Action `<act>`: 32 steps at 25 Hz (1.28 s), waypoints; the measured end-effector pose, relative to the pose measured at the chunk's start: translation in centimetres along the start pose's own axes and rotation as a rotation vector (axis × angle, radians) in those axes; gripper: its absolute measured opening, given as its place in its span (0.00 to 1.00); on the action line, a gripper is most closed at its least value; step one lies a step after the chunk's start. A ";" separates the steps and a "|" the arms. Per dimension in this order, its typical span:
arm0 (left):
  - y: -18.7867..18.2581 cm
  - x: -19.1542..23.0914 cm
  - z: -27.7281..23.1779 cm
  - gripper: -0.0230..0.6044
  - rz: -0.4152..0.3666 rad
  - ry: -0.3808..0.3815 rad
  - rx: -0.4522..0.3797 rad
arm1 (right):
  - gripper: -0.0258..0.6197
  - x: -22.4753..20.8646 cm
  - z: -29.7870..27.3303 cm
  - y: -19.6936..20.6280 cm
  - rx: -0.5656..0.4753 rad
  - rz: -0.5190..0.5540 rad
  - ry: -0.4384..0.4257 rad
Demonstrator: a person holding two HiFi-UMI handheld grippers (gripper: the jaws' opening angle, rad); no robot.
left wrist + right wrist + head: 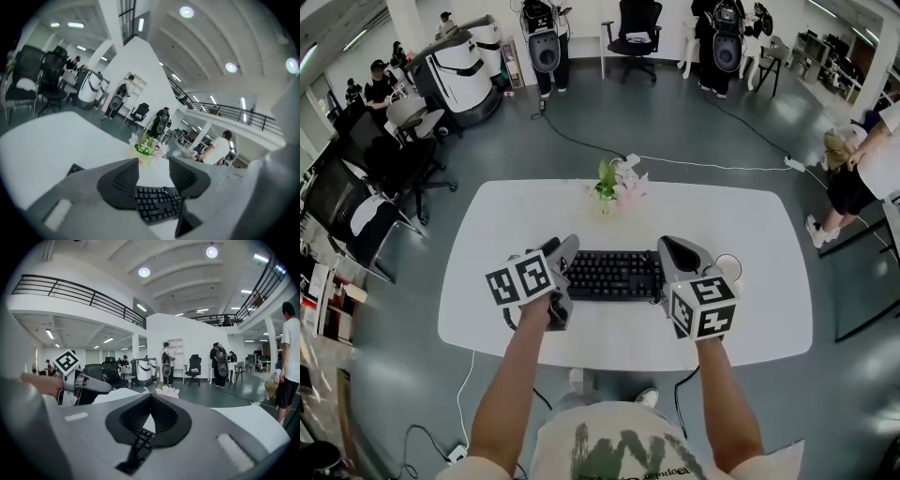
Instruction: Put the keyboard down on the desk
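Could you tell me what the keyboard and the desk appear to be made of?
The keyboard looks like black plastic with a matte finish: separate moulded keys, hardly any glare. The desk has a smooth white top with a faint sheen and no grain, so probably laminate or painted board; its core cannot be told.

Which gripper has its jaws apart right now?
The left gripper: its jaws stand apart, and the flowers show through the gap. On the right gripper the jaw tips meet.
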State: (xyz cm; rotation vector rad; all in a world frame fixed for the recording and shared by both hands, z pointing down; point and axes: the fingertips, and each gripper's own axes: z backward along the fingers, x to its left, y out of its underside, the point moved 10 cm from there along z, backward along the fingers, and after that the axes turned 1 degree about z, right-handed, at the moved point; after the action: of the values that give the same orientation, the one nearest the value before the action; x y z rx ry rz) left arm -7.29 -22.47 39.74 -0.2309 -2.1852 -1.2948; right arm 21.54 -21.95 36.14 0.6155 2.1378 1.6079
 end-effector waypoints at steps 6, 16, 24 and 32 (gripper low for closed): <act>-1.4 -0.2 1.8 0.24 -0.258 -0.039 -0.073 | 0.04 0.3 0.3 -1.2 -0.029 0.019 0.014; -1.8 -0.7 2.6 0.04 -0.410 0.009 -0.106 | 0.04 0.6 0.6 -1.4 -0.058 0.040 0.054; -1.9 -0.6 2.7 0.04 -0.415 -0.008 -0.111 | 0.04 0.6 0.7 -1.6 -0.047 0.046 0.057; -1.4 -0.4 2.2 0.04 -0.408 -0.019 -0.104 | 0.04 0.3 0.5 -1.4 -0.039 0.042 0.051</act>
State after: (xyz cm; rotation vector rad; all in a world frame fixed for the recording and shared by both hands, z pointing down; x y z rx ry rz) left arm -8.49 -21.27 37.66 0.1749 -2.2581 -1.6315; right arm 21.42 -21.72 34.61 0.6174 2.1380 1.7006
